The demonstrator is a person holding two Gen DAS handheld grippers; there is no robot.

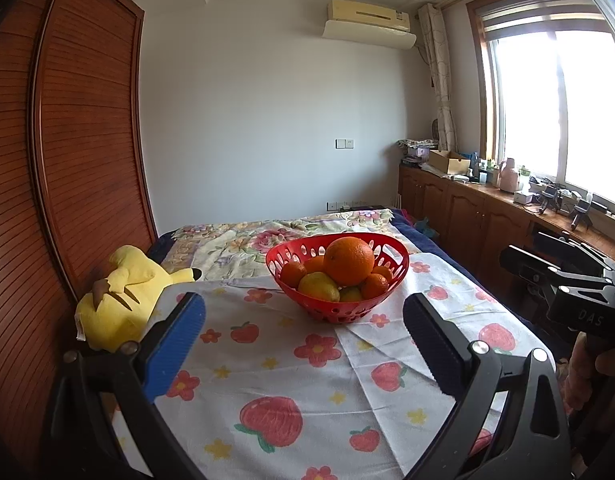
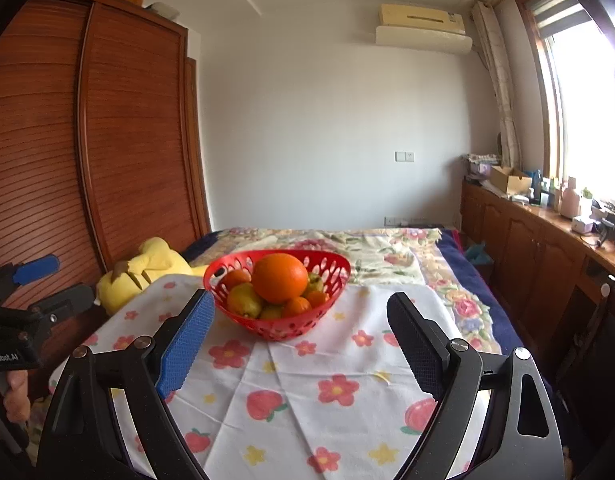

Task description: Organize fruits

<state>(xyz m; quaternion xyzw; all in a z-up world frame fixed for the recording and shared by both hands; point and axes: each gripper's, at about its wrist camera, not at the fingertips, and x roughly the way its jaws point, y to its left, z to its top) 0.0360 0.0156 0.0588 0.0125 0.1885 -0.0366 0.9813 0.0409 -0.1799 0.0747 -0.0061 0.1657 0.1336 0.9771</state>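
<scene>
Nearest to me are both pairs of jaws, and both stand wide apart with nothing between them. On my left gripper (image 1: 303, 320) the blue pad is on the left side and the dark pad on the right, and my right gripper (image 2: 301, 320) looks the same. Neither one touches any fruit or the cloth.

Straight ahead of both jaws, a little beyond their tips, the red basket (image 1: 399, 266) stands on the white cloth with strawberries and flowers (image 1: 267, 360) that covers the near part of the bed (image 1: 235, 240). Inside it a big orange (image 1: 349, 260) lies on top of the pile, with small mandarins (image 1: 374, 285) around it and a yellow-green fruit (image 1: 318, 286) at the front, maybe a lemon, I am not sure. Seen from the right wrist, the basket is slightly left of the middle between the jaws.

As far as I can see, all the fruits are together in the basket and none lies loose on the cloth. So I judge that either the gathering is already finished, or the sorting out of the basket is not yet begun; from these views alone I cannot decide which. No second container for fruits is visible.

To the left of my left jaws a yellow plush toy (image 1: 119, 296) lies at the edge of the cloth, near the wooden wardrobe (image 1: 87, 140). It is apart from the basket.
</scene>
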